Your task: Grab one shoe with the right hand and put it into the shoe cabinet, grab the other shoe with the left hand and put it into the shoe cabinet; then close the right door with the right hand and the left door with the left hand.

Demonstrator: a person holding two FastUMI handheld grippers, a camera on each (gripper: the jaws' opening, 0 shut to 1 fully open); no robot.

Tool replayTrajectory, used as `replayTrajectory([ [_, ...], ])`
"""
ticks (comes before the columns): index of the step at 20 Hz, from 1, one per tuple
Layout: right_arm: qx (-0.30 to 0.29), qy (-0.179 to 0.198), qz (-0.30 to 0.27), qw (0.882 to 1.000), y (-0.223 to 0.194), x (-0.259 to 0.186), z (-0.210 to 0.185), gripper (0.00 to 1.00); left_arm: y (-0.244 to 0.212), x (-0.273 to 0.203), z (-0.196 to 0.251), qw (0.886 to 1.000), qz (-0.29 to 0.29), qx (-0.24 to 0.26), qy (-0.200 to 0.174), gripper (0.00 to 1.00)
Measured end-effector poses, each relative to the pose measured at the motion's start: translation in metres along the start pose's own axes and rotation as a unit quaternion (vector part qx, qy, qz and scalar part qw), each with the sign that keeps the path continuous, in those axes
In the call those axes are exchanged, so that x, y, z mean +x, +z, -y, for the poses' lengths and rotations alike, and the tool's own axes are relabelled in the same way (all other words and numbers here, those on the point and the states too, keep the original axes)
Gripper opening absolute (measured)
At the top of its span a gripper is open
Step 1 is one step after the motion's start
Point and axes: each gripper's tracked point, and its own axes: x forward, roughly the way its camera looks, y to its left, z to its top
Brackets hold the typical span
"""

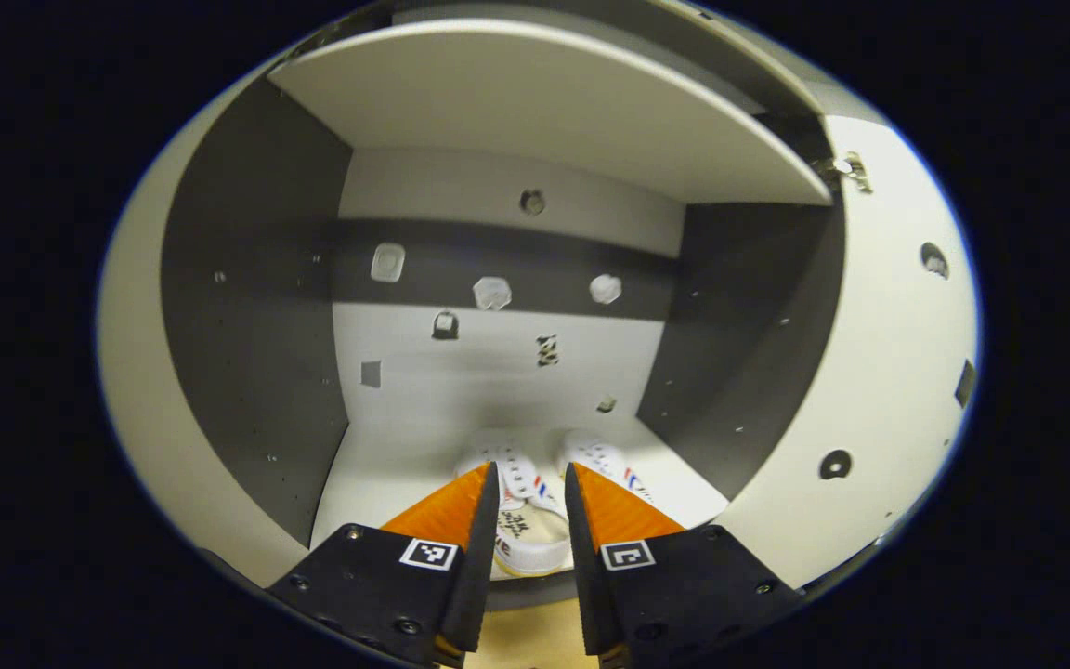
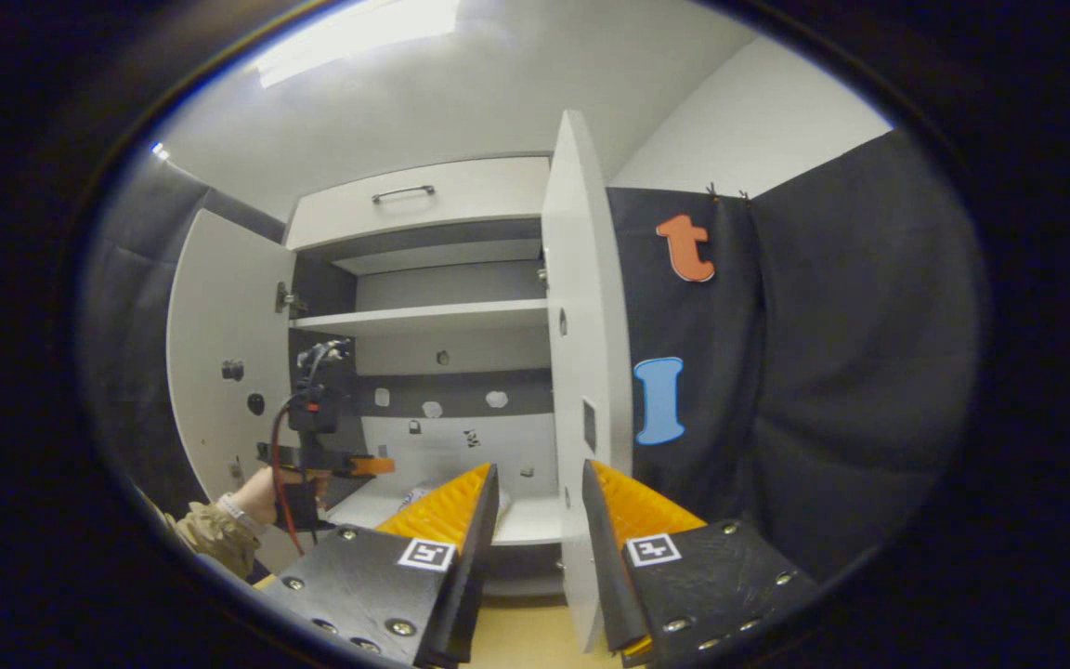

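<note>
the left gripper (image 1: 531, 483) points straight into the shoe cabinet (image 1: 247, 307), level with its bottom shelf, its fingers parted by a narrow gap and closed on nothing. in the right gripper view the same gripper (image 2: 372, 465) shows farther off at the cabinet's left side, carried by a hand (image 2: 261, 497) with a tan sleeve (image 2: 210, 539) and a red cable trailing down from it.

just past the left gripper's tips, two white shoes (image 1: 544, 492) lie side by side on the cabinet's bottom shelf (image 1: 386, 465), toes toward the back wall. the fingers cover parts of both shoes, and whether the tips touch the near shoe's heel cannot be told.

the right gripper (image 2: 540, 506) is held back from the cabinet, facing its open front, fingers apart and holding nothing. the right door (image 2: 581, 307) stands open edge-on just beyond the right finger, which hides the door's lower end. the left door (image 2: 219, 353) is swung wide at the cabinet's left. one shoe (image 2: 414, 492) peeks out beside the left finger, mostly hidden. above the opening sits a drawer (image 2: 424, 209) with a handle.
</note>
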Motion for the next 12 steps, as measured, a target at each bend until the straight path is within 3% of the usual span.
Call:
replayTrajectory([
  [3, 0.002, -0.03, -0.004, 1.0, -0.002, -0.006, 0.034, 0.54, 0.024, -0.037, 0.026, 0.999, 0.037, 0.009, -0.029, 0.44],
  [4, 0.002, -0.04, -0.006, 0.999, -0.004, -0.004, 0.046, 0.6, 0.03, -0.048, 0.034, 0.998, 0.046, 0.013, -0.038, 0.48],
  [5, 0.0, -0.049, -0.009, 0.999, -0.007, -0.004, 0.057, 0.71, 0.035, -0.061, 0.041, 0.997, 0.054, 0.018, -0.046, 0.56],
  [6, -0.003, -0.054, -0.012, 0.998, -0.01, -0.003, 0.065, 0.65, 0.039, -0.069, 0.046, 0.997, 0.06, 0.024, -0.05, 0.63],
  [7, -0.008, -0.06, -0.014, 0.998, -0.012, -0.001, 0.072, 0.77, 0.043, -0.081, 0.049, 0.996, 0.068, 0.027, -0.053, 0.78],
  [9, -0.017, -0.068, -0.018, 0.997, -0.019, 0.007, 0.082, 0.87, 0.047, -0.099, 0.056, 0.995, 0.078, 0.027, -0.057, 0.8],
  [11, -0.023, -0.076, -0.023, 0.997, -0.026, 0.016, 0.093, 0.99, 0.051, -0.115, 0.06, 0.994, 0.085, 0.023, -0.058, 0.87],
  [12, -0.024, -0.079, -0.025, 0.996, -0.03, 0.02, 0.097, 0.99, 0.052, -0.123, 0.061, 0.994, 0.09, 0.02, -0.06, 0.95],
])
